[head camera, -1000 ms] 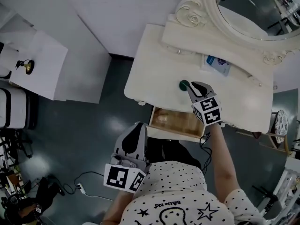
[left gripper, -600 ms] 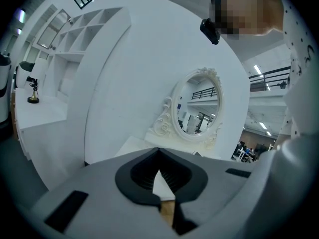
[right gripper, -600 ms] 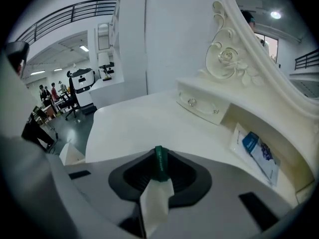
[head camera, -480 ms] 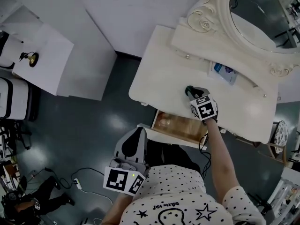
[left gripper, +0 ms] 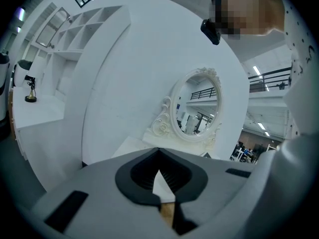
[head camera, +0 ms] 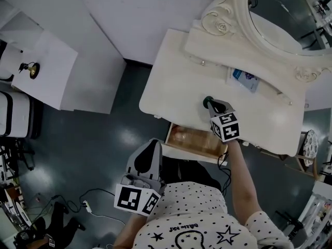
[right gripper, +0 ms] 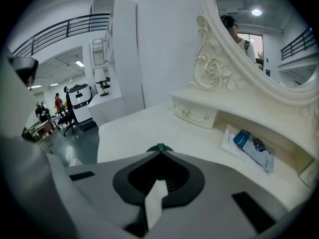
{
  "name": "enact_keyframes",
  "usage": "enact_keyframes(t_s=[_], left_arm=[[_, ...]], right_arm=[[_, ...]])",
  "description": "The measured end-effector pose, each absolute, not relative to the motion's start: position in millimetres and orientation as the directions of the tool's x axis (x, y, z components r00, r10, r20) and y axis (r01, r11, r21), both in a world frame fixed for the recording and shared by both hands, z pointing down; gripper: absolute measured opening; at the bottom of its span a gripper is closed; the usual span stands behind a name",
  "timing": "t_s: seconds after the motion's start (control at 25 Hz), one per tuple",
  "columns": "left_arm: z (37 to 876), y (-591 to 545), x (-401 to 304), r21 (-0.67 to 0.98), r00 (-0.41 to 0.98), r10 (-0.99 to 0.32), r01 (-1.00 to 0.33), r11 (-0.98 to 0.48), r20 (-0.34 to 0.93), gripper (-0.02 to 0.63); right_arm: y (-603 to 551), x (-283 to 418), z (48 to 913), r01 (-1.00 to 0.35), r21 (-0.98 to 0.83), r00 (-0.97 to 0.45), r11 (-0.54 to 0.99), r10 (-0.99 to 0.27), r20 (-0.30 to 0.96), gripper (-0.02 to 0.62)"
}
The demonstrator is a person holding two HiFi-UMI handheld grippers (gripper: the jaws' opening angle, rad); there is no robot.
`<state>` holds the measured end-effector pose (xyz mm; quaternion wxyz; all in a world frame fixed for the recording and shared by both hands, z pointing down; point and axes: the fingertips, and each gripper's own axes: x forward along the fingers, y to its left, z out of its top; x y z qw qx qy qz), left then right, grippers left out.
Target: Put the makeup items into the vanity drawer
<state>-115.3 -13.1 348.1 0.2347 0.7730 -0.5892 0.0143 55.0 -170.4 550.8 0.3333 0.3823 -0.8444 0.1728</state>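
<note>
While left claw (head camera: 152,142) hangs closed, the closed right claw (head camera: 212,105) meets a green pot (head camera: 206,100).

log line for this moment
left gripper shut, held low | right gripper shut, tips at green item | drawer open

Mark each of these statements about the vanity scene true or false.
1. The vanity drawer is pulled open. True.
2. The green item lies inside the drawer. False: it sits on the vanity top, right at the tips of the right gripper.
3. The left gripper carries a makeup item. False: its jaws are together with nothing between them, and it is held near the person's body, away from the vanity top.
4. A blue and white packet lies in the recess below the mirror. True.
</note>
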Motion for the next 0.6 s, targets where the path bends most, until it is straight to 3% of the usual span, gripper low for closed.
enact_keyframes(t_s=[0.28, 0.6], left_arm=[[344, -19, -102, 0.348, 0.359, -0.891, -0.902, -0.256, 0.278, -0.003], [339, -21, -84, 0.345, 0.430, -0.864, -0.878, -0.332, 0.261, -0.003]], right_arm=[[-131, 75, 487, -0.819, -0.083, -0.513, 0.568, -0.658, 0.551, 0.008], [-55, 115, 435, -0.895, -0.153, -0.442, 0.419, -0.791, 0.424, 0.008]])
